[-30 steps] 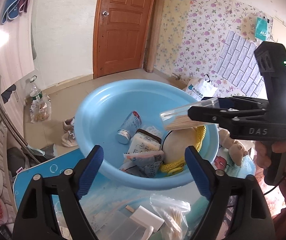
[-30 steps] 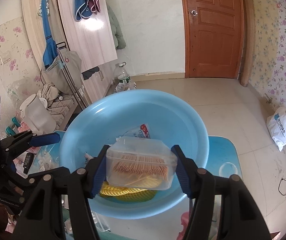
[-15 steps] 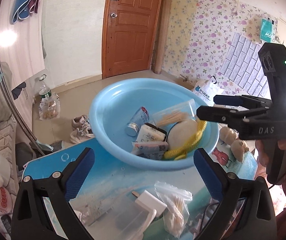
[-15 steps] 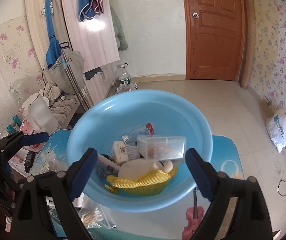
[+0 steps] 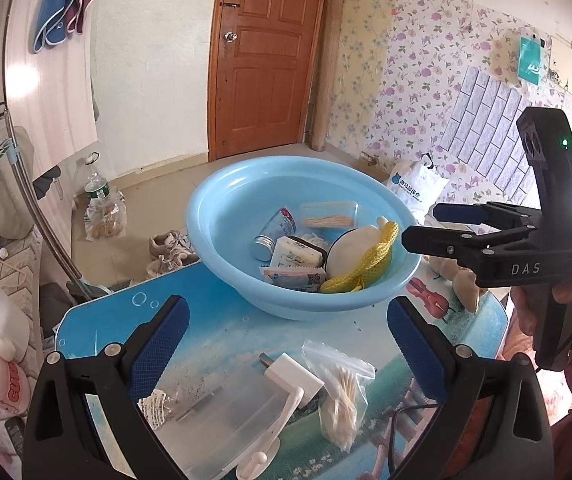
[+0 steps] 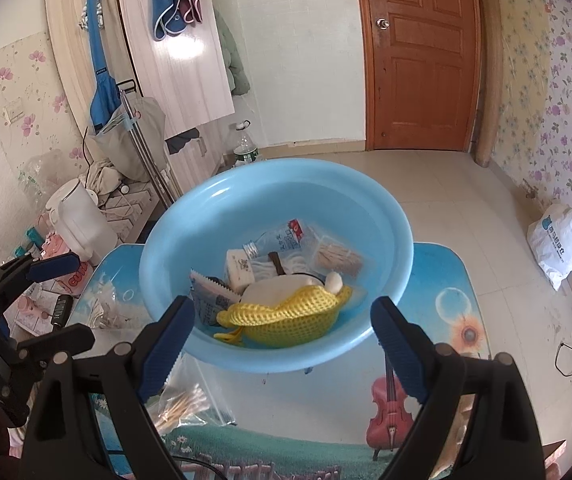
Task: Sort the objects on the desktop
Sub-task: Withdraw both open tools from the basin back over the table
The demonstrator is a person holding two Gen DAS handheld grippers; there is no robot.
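Basin: your blue plastic basin (image 5: 213,216) sits on the far half of the printed blue table (image 5: 221,320), and it holds the sorted items.
Toothpick box: clear box (image 5: 328,216) lies inside the basin toward its far wall, free of both grippers.
Other basin contents: small bottle with a metal cap (image 5: 271,232) on its side, a white packet (image 5: 296,254), and a pale round object in a yellow knitted cover (image 6: 286,316) (this last one lies nearest your right gripper).
Left gripper: your left gripper (image 5: 286,344) has its fingers wide apart with nothing between them, and it hangs over the near part of the table.
Right gripper: your right gripper (image 6: 281,344) also has its fingers spread and holds nothing, set just short of the basin's near rim.
Table, near side: zip bag of cotton swabs (image 5: 342,396), a white charger plug (image 5: 296,376) beside it, and a clear plastic lid or tray (image 5: 221,424) under the plug (touching it).
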